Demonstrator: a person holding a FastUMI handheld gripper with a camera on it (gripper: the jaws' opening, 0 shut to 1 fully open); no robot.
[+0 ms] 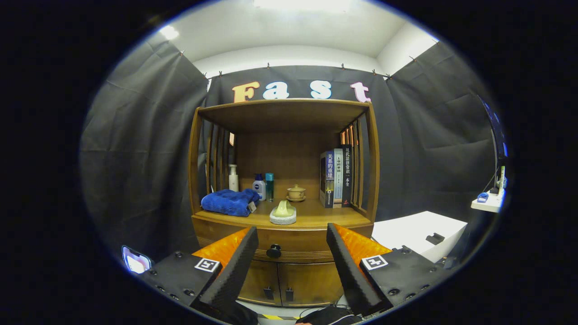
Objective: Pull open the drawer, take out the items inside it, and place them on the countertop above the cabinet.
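Drawer [289, 246] sits shut in the wooden cabinet [284, 212], its dark round knob [273, 251] centred in the gap between our fingers and well beyond them. We see the gripper [291, 246] spread wide, nothing held, both fingers apart from the cabinet. Below the drawer, two cabinet doors [289, 282] are closed, small handles side by side at the middle seam. Above the drawer, on the countertop [316, 219]: a pale green item on a white round pad [283, 213] near the front edge, a folded blue towel [229, 201] to its left. Further back, a white pump bottle [233, 178], a small blue-and-white bottle [259, 186] and a teal bottle [269, 186] stand in a row, then a tan lidded cup on a saucer [296, 193]. Upright books [336, 177] lean against the right slatted side. A white box [417, 232] sits right of the cabinet, and a small shelf [490, 201] holds a blue object beyond that. We can't tell what's inside the drawer.
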